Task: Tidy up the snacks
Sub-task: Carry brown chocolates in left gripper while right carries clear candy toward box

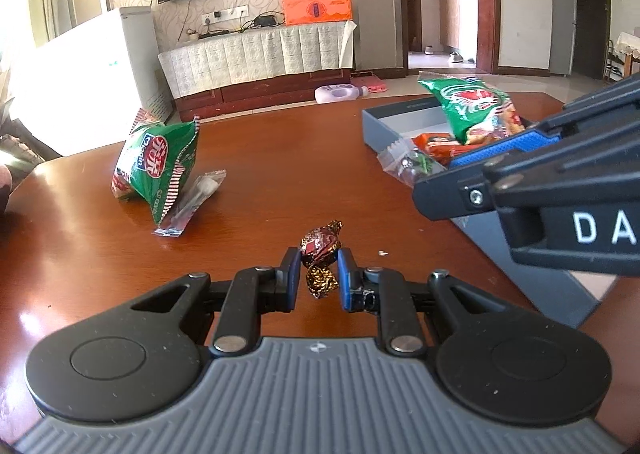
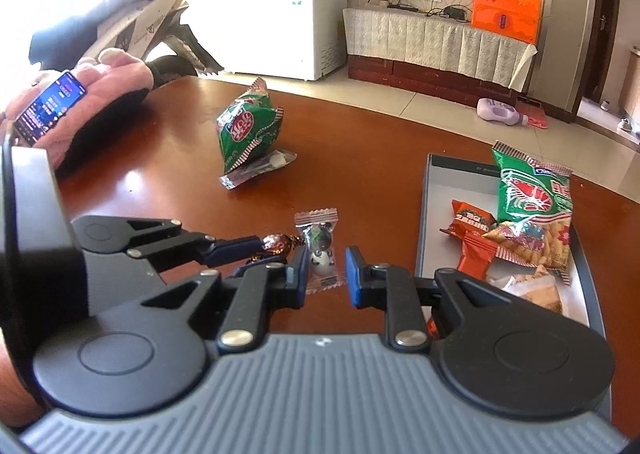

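Left tool (image 1: 319, 269) pinches foil candy (image 1: 320, 244); right tool (image 2: 327, 269) grips clear sachet (image 2: 320, 250).

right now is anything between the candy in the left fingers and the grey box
Yes. The foil-wrapped candy is in the left gripper; the right gripper, holding a clear-wrapped candy, sits between it and the grey box.

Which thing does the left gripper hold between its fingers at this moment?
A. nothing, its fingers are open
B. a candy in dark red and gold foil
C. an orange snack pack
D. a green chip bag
B: in the left wrist view the left gripper is closed on the foil-wrapped candy, while the green chip bag lies apart on the table.
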Tool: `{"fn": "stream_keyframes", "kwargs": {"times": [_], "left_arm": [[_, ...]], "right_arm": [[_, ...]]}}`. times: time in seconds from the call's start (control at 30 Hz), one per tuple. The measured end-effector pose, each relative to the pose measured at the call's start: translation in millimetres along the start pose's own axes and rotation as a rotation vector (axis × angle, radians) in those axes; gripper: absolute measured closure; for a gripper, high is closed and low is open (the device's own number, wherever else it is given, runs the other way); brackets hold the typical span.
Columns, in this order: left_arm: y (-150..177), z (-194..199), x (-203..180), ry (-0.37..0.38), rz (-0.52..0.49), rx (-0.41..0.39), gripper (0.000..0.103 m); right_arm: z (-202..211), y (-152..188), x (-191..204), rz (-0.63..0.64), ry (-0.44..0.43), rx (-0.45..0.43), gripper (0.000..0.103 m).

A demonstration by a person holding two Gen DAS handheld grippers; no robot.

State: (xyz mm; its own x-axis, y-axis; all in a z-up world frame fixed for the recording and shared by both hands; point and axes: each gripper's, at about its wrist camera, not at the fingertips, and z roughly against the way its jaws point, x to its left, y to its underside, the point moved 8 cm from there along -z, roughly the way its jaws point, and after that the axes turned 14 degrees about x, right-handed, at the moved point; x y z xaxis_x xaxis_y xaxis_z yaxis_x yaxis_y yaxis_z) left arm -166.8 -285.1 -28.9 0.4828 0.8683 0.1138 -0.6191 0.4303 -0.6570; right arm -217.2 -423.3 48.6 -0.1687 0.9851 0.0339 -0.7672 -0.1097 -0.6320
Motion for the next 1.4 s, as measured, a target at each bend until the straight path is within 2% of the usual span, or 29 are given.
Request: {"fn": "stream_keyframes", "kwargs": {"times": [0.9, 1.4], "left_arm": [[-11, 29, -82, 0.059, -0.044, -0.046, 0.079], [-32, 42, -117, 0.077, -0.072, -0.078, 0.079]], "right_arm": [[49, 46, -65, -0.094, 0.074, -0.027, 0.080], [60, 54, -88, -0.144, 0.093, -0.051, 0.080]]}}
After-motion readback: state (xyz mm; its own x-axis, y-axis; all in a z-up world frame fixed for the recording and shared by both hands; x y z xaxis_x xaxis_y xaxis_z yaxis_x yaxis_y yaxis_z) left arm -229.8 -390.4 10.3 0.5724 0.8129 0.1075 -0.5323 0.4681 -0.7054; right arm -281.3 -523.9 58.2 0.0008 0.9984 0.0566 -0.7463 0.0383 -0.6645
